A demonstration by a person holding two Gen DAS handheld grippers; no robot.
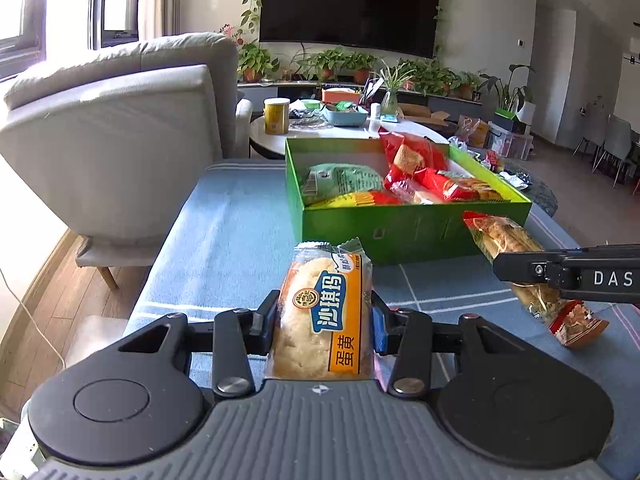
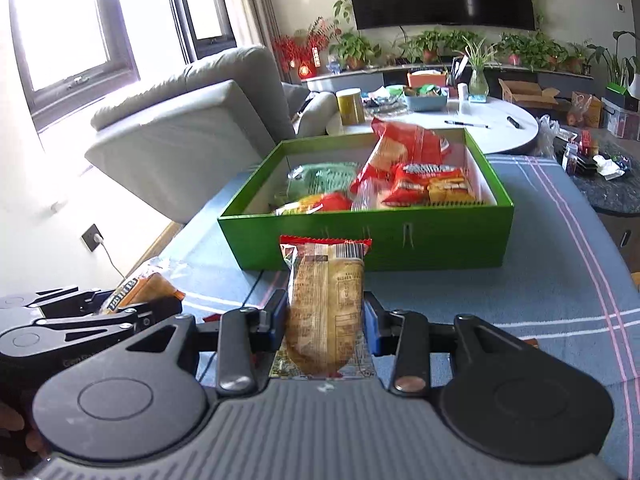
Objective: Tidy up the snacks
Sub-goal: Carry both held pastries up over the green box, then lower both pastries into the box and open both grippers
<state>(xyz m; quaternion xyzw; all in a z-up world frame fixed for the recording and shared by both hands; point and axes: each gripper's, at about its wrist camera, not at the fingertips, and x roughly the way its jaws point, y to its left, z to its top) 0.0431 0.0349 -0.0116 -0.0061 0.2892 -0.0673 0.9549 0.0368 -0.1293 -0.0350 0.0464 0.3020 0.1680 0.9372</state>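
Note:
My left gripper (image 1: 324, 320) is shut on an orange-labelled pastry packet (image 1: 324, 312), held above the blue cloth in front of the green box (image 1: 400, 232). My right gripper (image 2: 326, 320) is shut on a red-edged pastry packet (image 2: 326, 304), also in front of the green box (image 2: 440, 240). The right gripper shows in the left wrist view (image 1: 532, 270) with its packet (image 1: 508, 240), to the right. The left gripper shows in the right wrist view (image 2: 120, 312) at the left. The box holds several snack packets, red (image 1: 416, 156) and green (image 1: 340, 180).
A blue cloth with white and pink stripes (image 2: 560, 280) covers the table. A grey armchair (image 1: 120, 140) stands at the left. Behind the box is a round white table (image 2: 500, 120) with a yellow tin (image 1: 276, 116) and clutter. A TV (image 1: 348, 4) and plants line the far wall.

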